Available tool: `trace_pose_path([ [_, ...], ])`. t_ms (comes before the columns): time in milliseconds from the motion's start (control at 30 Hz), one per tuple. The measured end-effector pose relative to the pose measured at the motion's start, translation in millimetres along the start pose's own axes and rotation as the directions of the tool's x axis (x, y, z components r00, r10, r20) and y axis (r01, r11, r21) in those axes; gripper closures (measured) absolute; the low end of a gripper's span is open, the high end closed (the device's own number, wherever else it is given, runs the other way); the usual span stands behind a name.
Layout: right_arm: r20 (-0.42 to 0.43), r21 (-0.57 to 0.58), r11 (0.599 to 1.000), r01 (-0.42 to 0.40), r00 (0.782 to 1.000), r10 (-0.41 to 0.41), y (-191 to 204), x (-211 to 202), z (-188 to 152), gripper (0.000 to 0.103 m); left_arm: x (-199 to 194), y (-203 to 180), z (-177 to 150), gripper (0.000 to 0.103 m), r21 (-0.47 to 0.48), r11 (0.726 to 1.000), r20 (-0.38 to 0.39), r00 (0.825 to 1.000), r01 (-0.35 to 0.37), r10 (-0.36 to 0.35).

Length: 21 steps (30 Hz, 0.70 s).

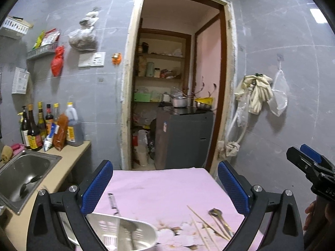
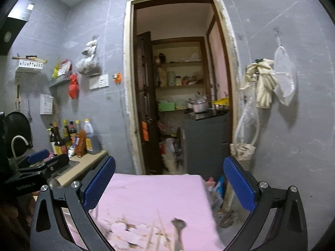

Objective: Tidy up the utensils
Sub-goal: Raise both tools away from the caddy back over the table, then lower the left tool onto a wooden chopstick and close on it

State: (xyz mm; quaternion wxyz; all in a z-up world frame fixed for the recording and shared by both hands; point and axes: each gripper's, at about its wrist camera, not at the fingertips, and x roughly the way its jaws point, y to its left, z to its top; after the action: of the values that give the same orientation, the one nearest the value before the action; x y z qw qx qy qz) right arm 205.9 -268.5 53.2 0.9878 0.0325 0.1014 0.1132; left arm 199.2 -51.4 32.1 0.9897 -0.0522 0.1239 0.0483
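Now both grippers [image 1: 165, 186] [image 2: 169, 183] wide open, empty; spoon [image 1: 219, 219] lengthwise, bowl end twd doorway [image 1: 178, 83].

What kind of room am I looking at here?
Most likely a small home kitchen: a steel sink set in a counter, sauce bottles against the tiled wall, and a pantry doorway with shelves behind.

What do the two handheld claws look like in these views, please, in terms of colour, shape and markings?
Both the left claw and the right claw have black angular frames with silver round bolts and flat, textured blue pads. White lettering, too blurred to read, marks each black body seen from the other camera.
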Motion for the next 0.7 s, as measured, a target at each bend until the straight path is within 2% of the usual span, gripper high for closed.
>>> trace_pose_path([
  [267, -0.067, -0.004, 0.998, 0.059, 0.996, -0.060, -58, 7, -25, 0.001, 17, -55, -24, 0.002, 0.039, 0.998, -0.036, 0.998, 0.044, -0.043],
  [500, -0.169, 0.014, 0.999, 0.045, 0.985, -0.042, -110, 30, -54, 0.001, 47, -91, -52, 0.002, 0.034, 0.995, -0.155, 0.984, 0.092, -0.086],
  [700, -0.231, 0.047, 0.999, 0.016, 0.973, -0.005, -138, 62, -86, 0.001, 78, -105, -84, 0.002, 0.031, 0.998, -0.249, 0.967, 0.063, -0.054],
])
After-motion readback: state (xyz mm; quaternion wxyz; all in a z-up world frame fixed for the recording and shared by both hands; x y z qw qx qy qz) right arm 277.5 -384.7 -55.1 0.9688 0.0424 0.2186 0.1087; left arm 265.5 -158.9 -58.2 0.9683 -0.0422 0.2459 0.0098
